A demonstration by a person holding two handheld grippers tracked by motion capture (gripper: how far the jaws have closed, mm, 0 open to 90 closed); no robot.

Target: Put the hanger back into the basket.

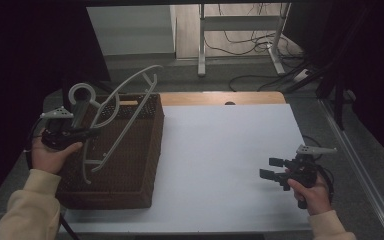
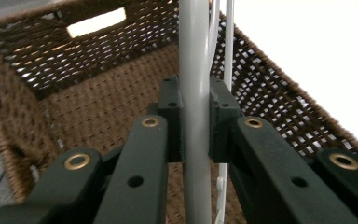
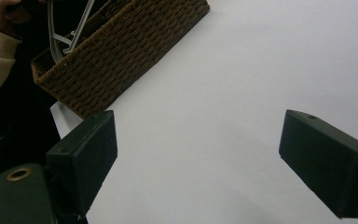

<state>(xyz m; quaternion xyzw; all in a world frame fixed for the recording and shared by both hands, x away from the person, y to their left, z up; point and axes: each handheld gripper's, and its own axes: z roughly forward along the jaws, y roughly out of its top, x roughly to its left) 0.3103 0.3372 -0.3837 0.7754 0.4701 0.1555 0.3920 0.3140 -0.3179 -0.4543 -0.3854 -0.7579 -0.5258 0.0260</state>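
Wicker basket (image 1: pixel 130 150) sits at the table's (image 1: pixel 220 165) left edge, the left gripper (image 2: pixel 196 121) clamps a grey hanger (image 1: pixel 115 107) partly inside it, while the right gripper (image 1: pixel 272 169) hovers wide open above bare white surface.
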